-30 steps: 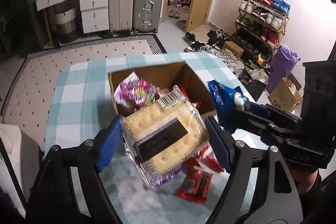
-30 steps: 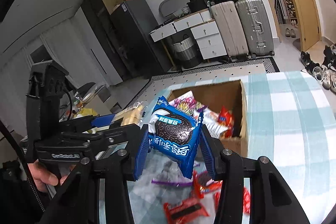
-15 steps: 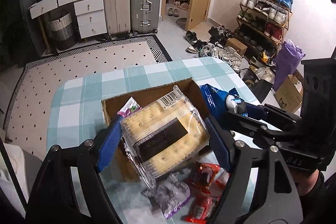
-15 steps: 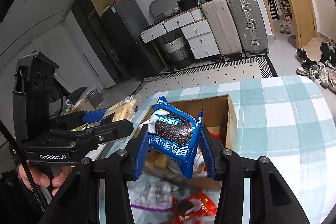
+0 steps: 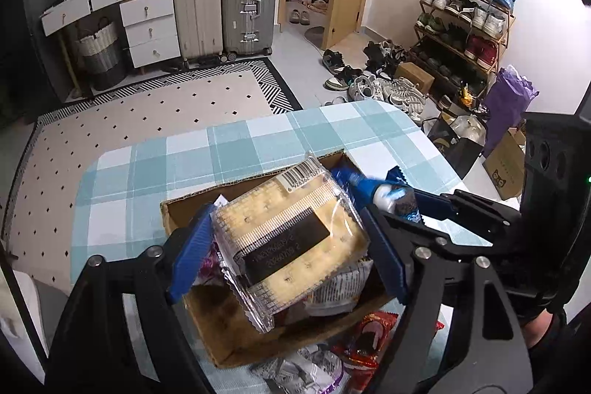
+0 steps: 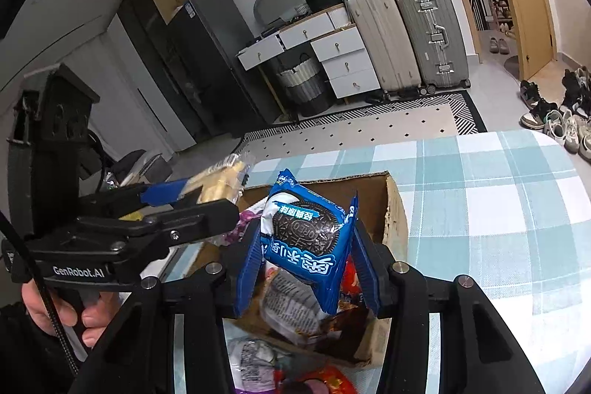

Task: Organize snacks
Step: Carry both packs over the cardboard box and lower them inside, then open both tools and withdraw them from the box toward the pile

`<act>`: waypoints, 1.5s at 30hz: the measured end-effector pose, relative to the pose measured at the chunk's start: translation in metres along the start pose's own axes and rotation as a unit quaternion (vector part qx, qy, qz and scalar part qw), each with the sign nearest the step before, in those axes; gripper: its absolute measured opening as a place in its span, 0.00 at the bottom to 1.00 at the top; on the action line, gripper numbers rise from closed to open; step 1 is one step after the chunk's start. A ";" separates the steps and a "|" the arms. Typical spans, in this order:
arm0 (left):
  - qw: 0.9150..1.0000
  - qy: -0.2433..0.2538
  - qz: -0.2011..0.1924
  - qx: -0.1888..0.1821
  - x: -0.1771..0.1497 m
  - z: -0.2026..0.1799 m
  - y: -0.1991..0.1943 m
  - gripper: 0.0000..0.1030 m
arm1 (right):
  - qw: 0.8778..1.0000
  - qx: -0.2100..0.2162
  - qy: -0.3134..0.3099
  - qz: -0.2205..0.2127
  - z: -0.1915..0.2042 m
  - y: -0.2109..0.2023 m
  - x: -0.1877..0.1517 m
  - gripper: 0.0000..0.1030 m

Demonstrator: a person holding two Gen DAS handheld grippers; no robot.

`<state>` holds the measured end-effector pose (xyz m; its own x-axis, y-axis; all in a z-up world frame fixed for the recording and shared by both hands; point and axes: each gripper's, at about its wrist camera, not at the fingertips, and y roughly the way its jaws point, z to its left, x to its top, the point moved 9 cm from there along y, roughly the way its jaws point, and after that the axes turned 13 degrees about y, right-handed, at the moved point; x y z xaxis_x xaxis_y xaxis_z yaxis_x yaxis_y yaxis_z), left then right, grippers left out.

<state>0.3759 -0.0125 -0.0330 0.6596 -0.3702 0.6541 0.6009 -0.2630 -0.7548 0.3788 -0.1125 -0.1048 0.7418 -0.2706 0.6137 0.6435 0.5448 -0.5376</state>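
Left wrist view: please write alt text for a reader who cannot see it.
A clear pack of crackers sits between the blue fingers of the left tool, above an open cardboard box of snacks on a teal checked table. The right tool reaches in from the right with a blue cookie packet. More wrapped snacks lie beside the box.

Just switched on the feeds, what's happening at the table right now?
A person is sorting snacks into a cardboard box on the checked table. The left gripper has a cracker pack between its just-widening jaws; the right gripper has a blue Oreo pack, its jaws also just loosening. Both hang over the box. More packets lie on the table in front.
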 end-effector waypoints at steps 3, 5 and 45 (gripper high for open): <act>1.000 -0.017 0.013 0.000 -0.003 0.010 0.012 0.78 | 1.000 -0.014 -0.004 -0.006 -0.005 0.001 0.002 0.56; 0.999 -0.028 0.014 -0.010 -0.006 0.015 0.016 0.79 | 1.000 -0.023 -0.012 -0.014 -0.006 -0.001 0.003 0.71; 0.998 -0.025 -0.037 0.043 -0.105 -0.048 -0.141 0.86 | 0.994 -0.056 -0.061 -0.074 0.028 -0.162 -0.076 0.82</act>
<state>0.2001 0.0206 0.0026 0.6328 -0.3073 0.7107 0.6832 -0.2104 -0.6992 0.2132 -0.1582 -0.0481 0.6125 -0.2389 0.7535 0.7667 0.4115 -0.4928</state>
